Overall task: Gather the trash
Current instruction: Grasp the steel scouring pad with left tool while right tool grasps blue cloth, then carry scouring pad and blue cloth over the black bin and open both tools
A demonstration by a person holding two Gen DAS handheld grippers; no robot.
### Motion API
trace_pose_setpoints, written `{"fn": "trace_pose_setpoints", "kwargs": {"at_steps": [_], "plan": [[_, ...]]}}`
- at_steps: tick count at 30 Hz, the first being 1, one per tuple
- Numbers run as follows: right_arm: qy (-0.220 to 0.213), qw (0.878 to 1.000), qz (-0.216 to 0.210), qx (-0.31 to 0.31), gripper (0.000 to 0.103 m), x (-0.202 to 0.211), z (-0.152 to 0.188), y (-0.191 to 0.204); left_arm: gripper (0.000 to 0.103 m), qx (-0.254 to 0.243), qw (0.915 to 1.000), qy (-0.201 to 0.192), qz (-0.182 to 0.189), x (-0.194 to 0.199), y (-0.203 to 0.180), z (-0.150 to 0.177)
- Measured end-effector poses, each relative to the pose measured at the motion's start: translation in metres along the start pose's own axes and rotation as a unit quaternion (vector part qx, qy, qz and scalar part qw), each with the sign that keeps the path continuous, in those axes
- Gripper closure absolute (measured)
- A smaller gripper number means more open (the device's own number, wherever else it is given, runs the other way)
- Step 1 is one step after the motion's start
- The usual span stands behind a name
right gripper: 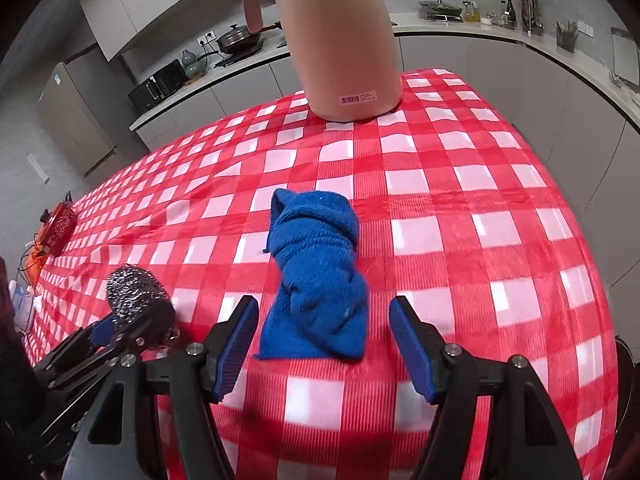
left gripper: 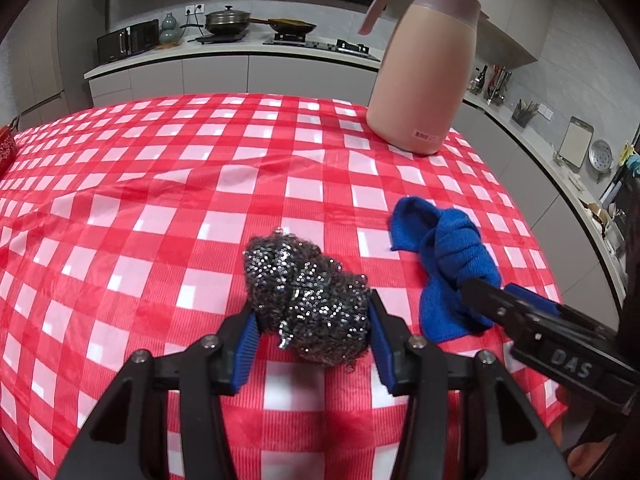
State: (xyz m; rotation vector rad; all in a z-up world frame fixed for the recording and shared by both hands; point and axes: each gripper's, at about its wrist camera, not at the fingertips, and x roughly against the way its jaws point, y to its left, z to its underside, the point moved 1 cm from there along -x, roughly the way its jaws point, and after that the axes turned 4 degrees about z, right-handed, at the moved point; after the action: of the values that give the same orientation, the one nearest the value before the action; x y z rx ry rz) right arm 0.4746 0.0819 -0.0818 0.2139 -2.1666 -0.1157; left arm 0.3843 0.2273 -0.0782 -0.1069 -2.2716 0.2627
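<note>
Steel wool, a grey glinting scourer (left gripper: 308, 300), sits between the left gripper (left gripper: 312, 344)'s 2 blue pads (left gripper: 245, 350); both pads press its sides, so the jaws are clamped on it, with most of the ball bulging forward past the tips. It lies low over the red-and-white checked cloth (left gripper: 160, 184); whether it touches the cloth cannot be told.

The right gripper (right gripper: 324, 348) has its jaws spread wide, 1 on each side of the near end of a crumpled blue rag (right gripper: 320, 276). Neither pad (right gripper: 236, 356) touches the rag, which lies flat on the cloth (right gripper: 480, 200) and stretches away from the tips.

Beyond the rag, at the far edge of the table, stands a pink jug (right gripper: 340, 40), upright, handle to the left, with a barcode label near its base.

The left view shows the right gripper (left gripper: 492, 304) from the side, its tips low at the rag (left gripper: 444, 264), and the whole jug (left gripper: 424, 64) with its lid. The right view cuts the jug's top off but shows the left gripper (right gripper: 140, 320) side-on with the scourer (right gripper: 134, 288) sticking out ahead, and a red patterned thing (right gripper: 60, 228) at the table's far left edge. Kitchen counters (left gripper: 240, 46) run behind in both.
</note>
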Motion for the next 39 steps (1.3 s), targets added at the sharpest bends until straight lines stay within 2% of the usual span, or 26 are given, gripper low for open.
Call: {"fn": "trace_pose_setpoints", "kwargs": {"at_steps": [8, 9, 11, 12, 17, 33, 39], "plan": [[0.005, 1.0, 0.006, 0.022, 0.034, -0.029, -0.008, 0.013, 0.053, 0.006, 1.0, -0.002, -0.003, -0.004, 0.002, -0.005], [0.003, 1.0, 0.007, 0.024, 0.036, -0.031, -0.009, 0.014, 0.053, 0.005, 1.0, -0.002, -0.003, -0.005, 0.002, -0.005], [0.0, 0.999, 0.015, 0.031, 0.054, -0.033, -0.009, 0.016, 0.053, 0.005, 1.0, -0.001, -0.002, -0.006, 0.002, -0.005], [0.0, 0.999, 0.013, 0.032, 0.059, -0.033, -0.009, 0.016, 0.053, 0.004, 1.0, -0.002, -0.002, -0.005, 0.002, -0.005], [0.004, 0.999, 0.007, 0.032, 0.07, -0.027, -0.004, 0.014, 0.053, -0.001, 1.0, 0.0, 0.003, 0.0, -0.002, 0.0], [-0.016, 1.0, 0.01, 0.005, 0.073, 0.043, 0.048, -0.015, 0.053, -0.03, 0.9988, 0.003, 0.038, 0.027, -0.041, 0.026], [-0.027, 1.0, -0.002, 0.008, 0.073, 0.073, 0.062, -0.033, 0.053, -0.029, 0.999, -0.01, 0.033, 0.045, -0.066, 0.039]]}}
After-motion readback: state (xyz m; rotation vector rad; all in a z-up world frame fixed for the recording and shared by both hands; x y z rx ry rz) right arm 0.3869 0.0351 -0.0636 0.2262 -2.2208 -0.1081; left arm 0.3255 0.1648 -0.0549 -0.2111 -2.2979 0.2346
